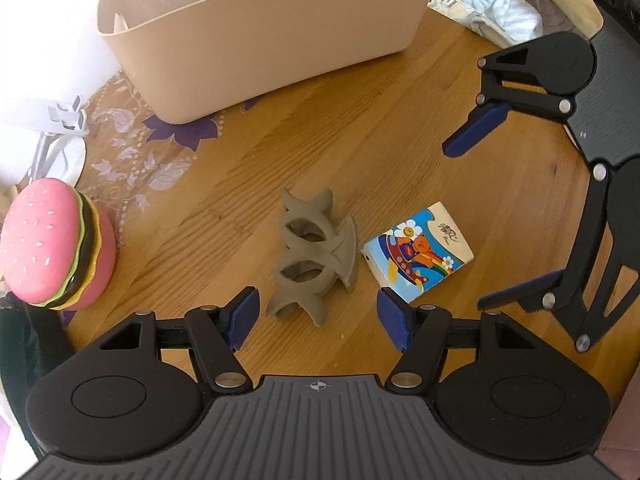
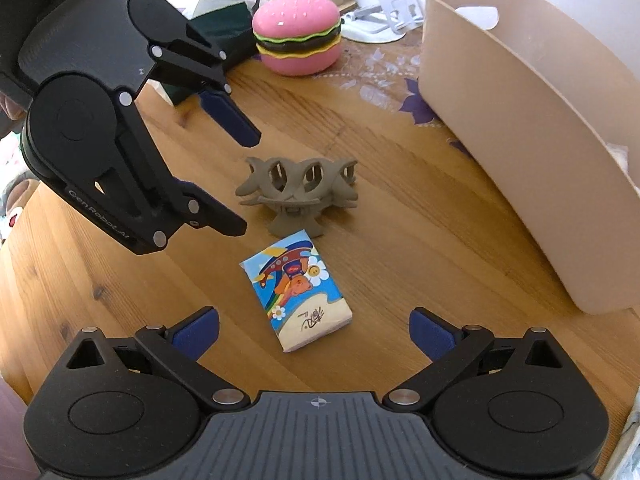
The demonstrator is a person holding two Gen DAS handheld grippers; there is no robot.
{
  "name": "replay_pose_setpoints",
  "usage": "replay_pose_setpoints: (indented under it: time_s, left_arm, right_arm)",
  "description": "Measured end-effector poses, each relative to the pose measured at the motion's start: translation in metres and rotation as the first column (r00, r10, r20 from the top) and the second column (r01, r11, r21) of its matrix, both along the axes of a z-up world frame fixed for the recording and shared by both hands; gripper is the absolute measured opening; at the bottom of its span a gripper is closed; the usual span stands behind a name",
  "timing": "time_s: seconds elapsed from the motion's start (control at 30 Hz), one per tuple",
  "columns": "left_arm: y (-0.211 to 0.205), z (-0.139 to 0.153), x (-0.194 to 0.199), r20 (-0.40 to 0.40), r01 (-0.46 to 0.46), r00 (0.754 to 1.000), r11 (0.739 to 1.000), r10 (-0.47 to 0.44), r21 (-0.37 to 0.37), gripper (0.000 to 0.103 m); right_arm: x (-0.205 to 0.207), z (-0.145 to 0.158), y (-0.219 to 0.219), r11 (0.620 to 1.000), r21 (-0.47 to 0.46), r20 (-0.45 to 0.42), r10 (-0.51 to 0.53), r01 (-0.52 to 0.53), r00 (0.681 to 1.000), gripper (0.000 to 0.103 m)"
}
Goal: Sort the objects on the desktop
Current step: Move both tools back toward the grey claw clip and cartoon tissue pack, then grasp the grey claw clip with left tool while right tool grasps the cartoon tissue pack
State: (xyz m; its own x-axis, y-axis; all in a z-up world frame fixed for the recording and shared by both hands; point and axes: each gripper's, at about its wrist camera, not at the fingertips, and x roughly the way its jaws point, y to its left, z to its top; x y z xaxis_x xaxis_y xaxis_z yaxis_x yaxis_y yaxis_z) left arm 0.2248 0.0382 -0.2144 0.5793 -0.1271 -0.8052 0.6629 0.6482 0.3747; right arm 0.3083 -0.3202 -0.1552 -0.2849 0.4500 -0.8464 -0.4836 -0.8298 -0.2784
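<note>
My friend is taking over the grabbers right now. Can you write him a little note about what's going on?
Left gripper: open, empty, just in front of the grey hair claw clip.
Right gripper: open, empty, lined up on the cartoon tissue pack.
Both items lie side by side on the wooden table, neither touched. The beige bin stands behind them; a toy hamburger sits at the table's edge.
Done: something pale already shows inside the bin; I cannot tell what.
Left: probably grip the clip and the pack and drop them in the bin, then perhaps the hamburger.
</note>
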Motion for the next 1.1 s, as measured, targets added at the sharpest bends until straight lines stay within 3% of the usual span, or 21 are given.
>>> replay_pose_setpoints:
  time_s: [0.37,0.63,0.8,0.97,1.03,1.1]
  left_arm:
    - [-0.006,-0.007,0.021,-0.014,-0.019,1.000,1.000,0.019,-0.006,0.067]
    - [-0.007,-0.011,0.031,-0.023,-0.018,1.000,1.000,0.018,-0.017,0.066]
    - [-0.007,-0.014,0.033,-0.029,-0.004,1.000,1.000,0.004,-0.023,0.063]
    - [-0.008,-0.013,0.035,-0.023,-0.008,1.000,0.999,0.007,-0.041,0.062]
    - [-0.009,-0.013,0.034,-0.018,0.003,1.000,0.999,-0.004,-0.047,0.057]
    - [-0.011,-0.013,0.033,-0.023,0.026,0.999,0.998,-0.028,-0.048,0.050]
  right_arm:
    - [-0.005,-0.011,0.012,1.000,-0.025,-0.001,-0.012,0.012,1.000,0.100]
    - [-0.009,-0.017,0.020,0.999,-0.034,0.000,0.011,-0.011,1.000,0.093]
    - [-0.010,-0.019,0.025,0.999,-0.043,-0.010,0.013,-0.014,1.000,0.085]
    - [-0.012,-0.020,0.028,0.999,-0.030,-0.019,0.026,-0.026,0.999,0.082]
    - [-0.013,-0.020,0.027,0.999,-0.024,-0.019,0.034,-0.035,0.999,0.078]
    - [-0.014,-0.019,0.026,0.999,-0.017,-0.013,0.042,-0.042,0.999,0.067]
